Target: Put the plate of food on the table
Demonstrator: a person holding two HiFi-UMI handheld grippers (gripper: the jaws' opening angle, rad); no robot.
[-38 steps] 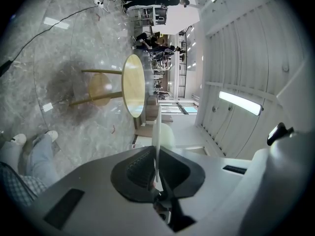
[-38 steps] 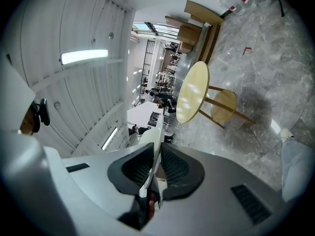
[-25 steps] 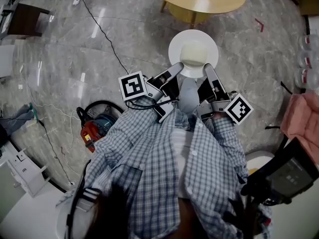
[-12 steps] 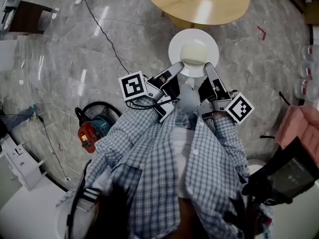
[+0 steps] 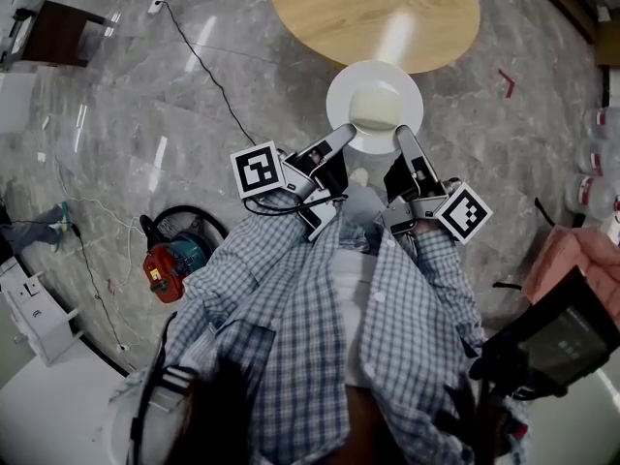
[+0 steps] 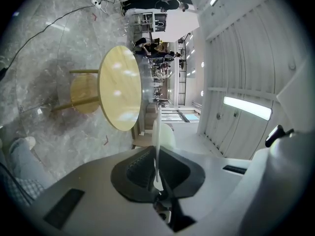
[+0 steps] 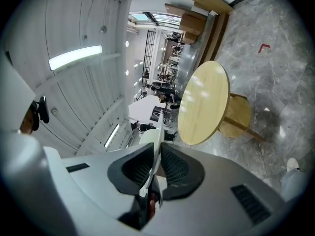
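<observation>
Head view, upper centre: you hold the white plate (image 5: 375, 105) in the air between both tools. The left gripper (image 5: 343, 134) is clamped narrow on its near-left rim and the right gripper (image 5: 401, 134) on its near-right rim. Both gripper views show the thin rim edge-on, pinched between the dark pads. A pale, cream-coloured portion of food (image 5: 374, 108) sits at the plate's middle.

Surface: the round wooden table (image 5: 374, 13) lies at top centre, its light top bare and catching a bright glare. In the frame the plate's far rim just overlaps the table's near edge.

Room:
- The grey marble floor (image 5: 145, 114) is glossy, with light streaks.
- A black cable (image 5: 199, 61) runs from upper left toward the centre.
- Red tape marks (image 5: 507, 80) lie right of the table.
- A red and teal device (image 5: 167, 264) sits mid-left inside a loop of black cord.
- A dark wooden stand (image 5: 53, 32) is in the upper left corner.
- A pink cloth (image 5: 576, 250) and clear bottles (image 5: 591, 153) are at the right edge.
- The left gripper view shows white panelling with a strip light (image 6: 246, 107) at its right.

Your checked shirt (image 5: 320, 337) fills the lower centre.
</observation>
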